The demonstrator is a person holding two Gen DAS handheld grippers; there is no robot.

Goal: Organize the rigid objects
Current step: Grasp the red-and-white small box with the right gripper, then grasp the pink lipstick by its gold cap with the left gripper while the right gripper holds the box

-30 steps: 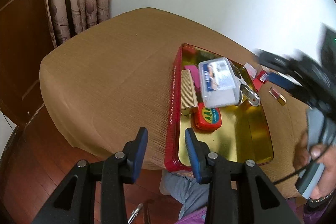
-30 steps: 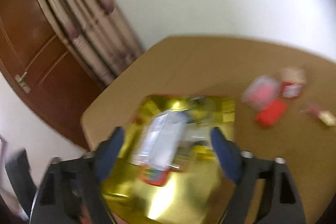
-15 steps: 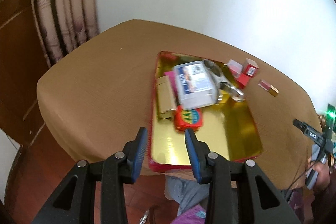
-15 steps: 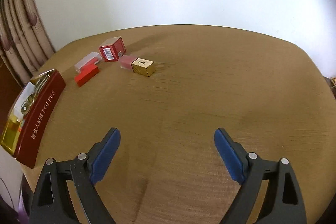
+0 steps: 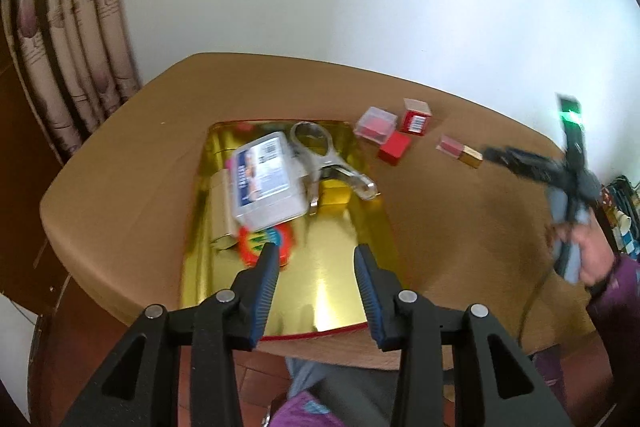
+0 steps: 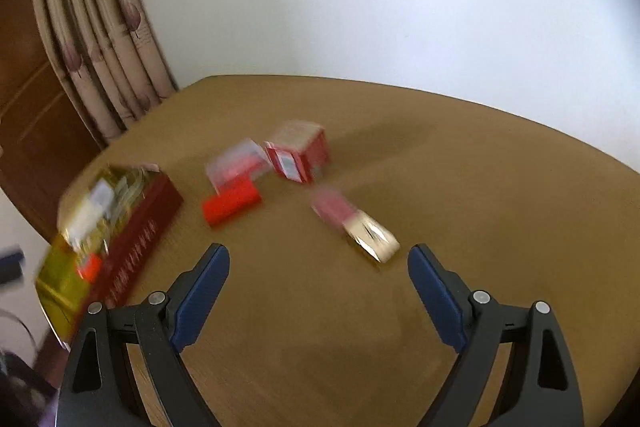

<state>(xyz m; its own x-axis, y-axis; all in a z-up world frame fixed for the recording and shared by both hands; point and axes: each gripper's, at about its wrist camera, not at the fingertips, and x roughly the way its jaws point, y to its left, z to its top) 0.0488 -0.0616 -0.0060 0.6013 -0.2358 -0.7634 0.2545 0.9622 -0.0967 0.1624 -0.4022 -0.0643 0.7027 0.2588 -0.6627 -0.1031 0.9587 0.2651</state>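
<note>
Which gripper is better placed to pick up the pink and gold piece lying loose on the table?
Right. The right gripper is open with the pink and gold piece just ahead of it, while the left gripper hangs over the gold tray.

A lived-in room of a home. A table draped in a brown cloth stands against a plain white wall. At ten o'clock hangs a pleated curtain printed with purple leaves, and beside it is dark wood panelling. Reddish wooden floorboards show beneath the table's near edge at seven o'clock.
</note>
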